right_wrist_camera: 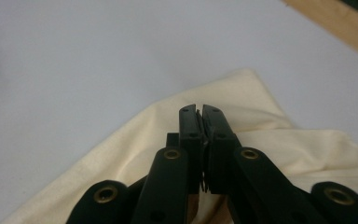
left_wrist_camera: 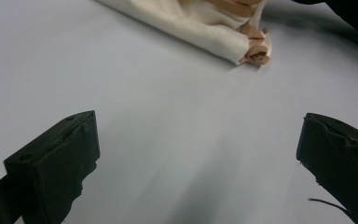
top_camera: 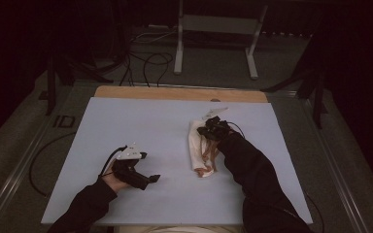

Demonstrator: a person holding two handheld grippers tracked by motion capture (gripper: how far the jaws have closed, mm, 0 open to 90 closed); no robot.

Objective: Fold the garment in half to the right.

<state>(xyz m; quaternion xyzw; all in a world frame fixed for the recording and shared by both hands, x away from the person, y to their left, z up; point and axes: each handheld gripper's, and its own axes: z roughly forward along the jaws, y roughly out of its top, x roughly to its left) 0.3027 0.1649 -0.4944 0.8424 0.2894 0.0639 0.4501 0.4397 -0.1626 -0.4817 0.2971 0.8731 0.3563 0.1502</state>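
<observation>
Pinching shut, right tool (right_wrist_camera: 201, 109) sits on the far end of the cream cloth roll (top_camera: 197, 145), fabric apparently nipped; roll's long axis runs back toward the person. Left tool (top_camera: 145, 178) gapes wide, roll well ahead-right on the surface (top_camera: 126, 126).

place: lab | evidence: floor cables (top_camera: 145, 63); metal stand (top_camera: 218, 29); covered table (top_camera: 126, 126)
</observation>
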